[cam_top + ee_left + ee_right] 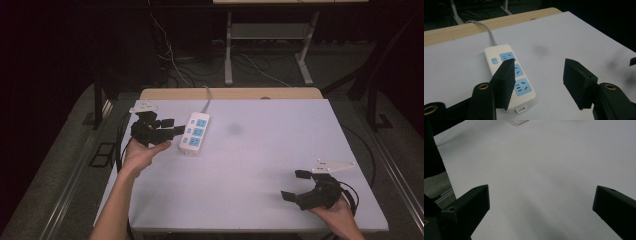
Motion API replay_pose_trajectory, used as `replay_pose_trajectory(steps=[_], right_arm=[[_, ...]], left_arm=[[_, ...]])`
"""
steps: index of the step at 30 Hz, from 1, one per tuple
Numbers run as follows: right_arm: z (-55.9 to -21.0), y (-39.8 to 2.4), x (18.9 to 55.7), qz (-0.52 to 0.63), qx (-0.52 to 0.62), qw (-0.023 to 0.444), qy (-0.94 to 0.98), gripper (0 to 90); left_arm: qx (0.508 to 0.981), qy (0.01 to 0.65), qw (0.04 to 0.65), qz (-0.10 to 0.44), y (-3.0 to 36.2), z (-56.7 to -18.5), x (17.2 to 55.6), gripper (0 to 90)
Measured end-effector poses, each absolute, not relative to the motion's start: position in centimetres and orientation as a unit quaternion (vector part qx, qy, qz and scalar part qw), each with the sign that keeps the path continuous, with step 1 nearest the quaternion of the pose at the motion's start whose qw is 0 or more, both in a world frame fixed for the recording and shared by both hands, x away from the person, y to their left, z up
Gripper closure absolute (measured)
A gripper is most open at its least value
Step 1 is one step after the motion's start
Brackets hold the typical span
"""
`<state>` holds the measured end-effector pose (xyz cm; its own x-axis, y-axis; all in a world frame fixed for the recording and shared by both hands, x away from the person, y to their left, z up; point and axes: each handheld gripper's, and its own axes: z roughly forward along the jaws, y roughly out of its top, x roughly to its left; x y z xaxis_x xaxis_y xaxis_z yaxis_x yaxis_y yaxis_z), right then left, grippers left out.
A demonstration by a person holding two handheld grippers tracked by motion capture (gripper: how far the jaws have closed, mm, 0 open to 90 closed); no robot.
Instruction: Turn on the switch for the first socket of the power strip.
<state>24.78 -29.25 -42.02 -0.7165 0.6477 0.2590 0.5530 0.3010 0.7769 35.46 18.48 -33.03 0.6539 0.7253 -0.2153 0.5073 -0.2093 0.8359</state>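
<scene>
A white table stands on a grey floor in a dark room, with cables and a stand's legs behind its far edge. The left gripper has its jaws parted with nothing between them, and the white power strip lies just beside its tips at about three o'clock, its long axis running from twelve towards six with the cord leaving at the far end. The right gripper rests well apart at the table's five o'clock corner, jaws spread wide and empty, so the left hand is plainly the nearer one for any grasp across the strip's narrow width.
</scene>
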Motion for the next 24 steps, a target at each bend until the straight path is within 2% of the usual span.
replay_pose_trajectory(steps=[4,13,24], right_arm=[[-42.0,-29.2,24.8,0.458,0.373,0.051,0.805,0.5],[-42.0,-29.1,24.7,0.457,0.373,0.051,0.806,0.5],[-42.0,-29.1,24.7,0.457,0.374,0.052,0.806,0.5]], left_arm=[[0.769,0.394,0.492,0.107,18.6,-33.5,34.3,30.4],[0.764,0.387,0.506,0.102,19.0,-34.5,32.2,18.0],[0.764,0.384,0.512,0.087,19.1,-36.2,30.2,8.7]])
